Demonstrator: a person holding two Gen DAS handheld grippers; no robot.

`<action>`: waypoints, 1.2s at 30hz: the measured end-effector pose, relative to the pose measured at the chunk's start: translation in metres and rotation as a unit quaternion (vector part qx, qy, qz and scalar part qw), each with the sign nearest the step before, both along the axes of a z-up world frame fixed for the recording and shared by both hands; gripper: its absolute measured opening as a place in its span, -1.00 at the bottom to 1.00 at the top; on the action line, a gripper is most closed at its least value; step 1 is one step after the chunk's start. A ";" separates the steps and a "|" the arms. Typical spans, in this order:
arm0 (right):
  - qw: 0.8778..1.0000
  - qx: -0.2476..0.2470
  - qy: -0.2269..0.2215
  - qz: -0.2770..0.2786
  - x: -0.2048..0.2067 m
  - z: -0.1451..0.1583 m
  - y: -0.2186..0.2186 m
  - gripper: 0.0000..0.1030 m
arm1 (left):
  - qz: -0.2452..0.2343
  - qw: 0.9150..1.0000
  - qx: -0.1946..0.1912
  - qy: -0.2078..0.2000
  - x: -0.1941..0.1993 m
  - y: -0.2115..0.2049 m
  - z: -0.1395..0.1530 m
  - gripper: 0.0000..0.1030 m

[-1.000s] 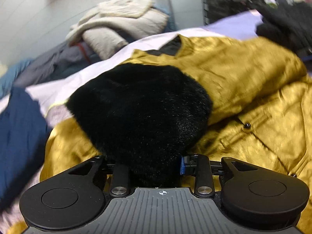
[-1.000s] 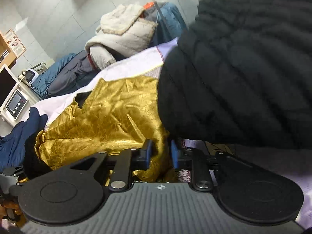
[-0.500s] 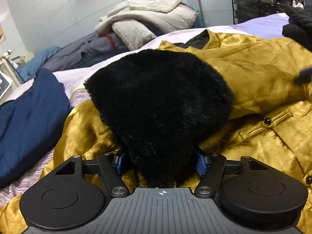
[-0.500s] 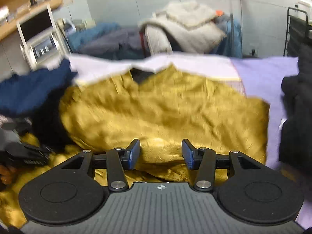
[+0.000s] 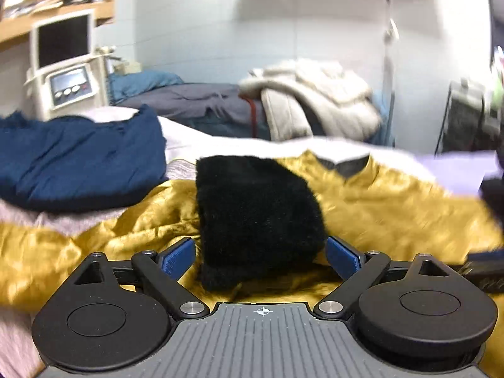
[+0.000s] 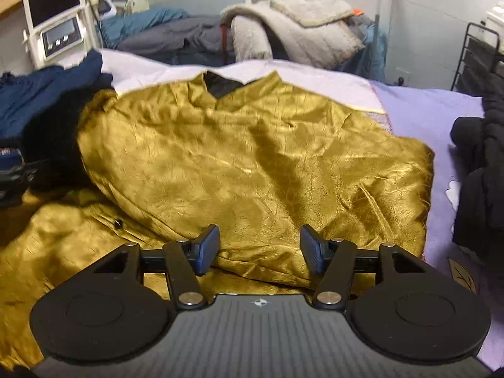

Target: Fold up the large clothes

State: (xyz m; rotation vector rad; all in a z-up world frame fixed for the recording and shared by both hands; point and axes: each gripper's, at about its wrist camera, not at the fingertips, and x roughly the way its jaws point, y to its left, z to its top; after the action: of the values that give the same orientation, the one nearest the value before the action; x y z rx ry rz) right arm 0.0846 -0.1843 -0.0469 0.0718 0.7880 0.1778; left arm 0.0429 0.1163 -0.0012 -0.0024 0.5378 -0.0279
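Released, the black fur cuff (image 5: 256,214) lies between the left gripper's (image 5: 261,256) wide jaws; only the right gripper's (image 6: 260,245) opening, empty jaws overlook the folded gold jacket (image 6: 252,163).

blurred: gold jacket (image 5: 393,208) right side, dark object (image 5: 485,271) at right edge unidentifiable | cut off: black garment (image 6: 485,163) by right edge | hidden: jacket beneath black fur cuff (image 5: 255,217)
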 end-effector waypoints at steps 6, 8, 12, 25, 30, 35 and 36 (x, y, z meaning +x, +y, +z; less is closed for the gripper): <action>1.000 0.020 -0.008 0.013 -0.026 0.019 0.009 0.31 | 0.063 0.996 -0.052 -0.029 -0.008 0.041 0.026 1.00; 0.999 0.027 -0.012 0.020 -0.036 0.026 0.012 0.36 | 0.097 0.991 -0.088 -0.036 -0.010 0.065 0.034 1.00; 0.997 0.074 0.005 0.037 -0.053 0.033 0.019 0.41 | 0.166 0.976 -0.137 -0.035 -0.019 0.118 0.035 1.00; 0.989 0.126 0.053 0.056 -0.090 0.019 0.039 0.52 | 0.327 0.929 -0.172 0.017 -0.075 0.258 0.008 1.00; 0.989 0.132 0.057 0.045 -0.090 0.019 0.033 0.52 | 0.311 0.929 -0.197 0.033 -0.059 0.259 -0.004 1.00; 0.988 0.136 0.057 0.035 -0.092 0.020 0.029 0.52 | 0.326 0.923 -0.199 0.045 -0.031 0.267 -0.022 0.96; 0.988 0.137 0.057 0.033 -0.094 0.020 0.028 0.52 | 0.331 0.922 -0.199 0.037 -0.029 0.270 -0.022 0.94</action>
State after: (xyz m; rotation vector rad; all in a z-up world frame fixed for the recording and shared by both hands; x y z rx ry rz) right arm -0.0090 -0.1564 -0.0268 0.3182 0.8767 0.3477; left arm 0.0139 0.3861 -0.0236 -0.5858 0.5783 0.5278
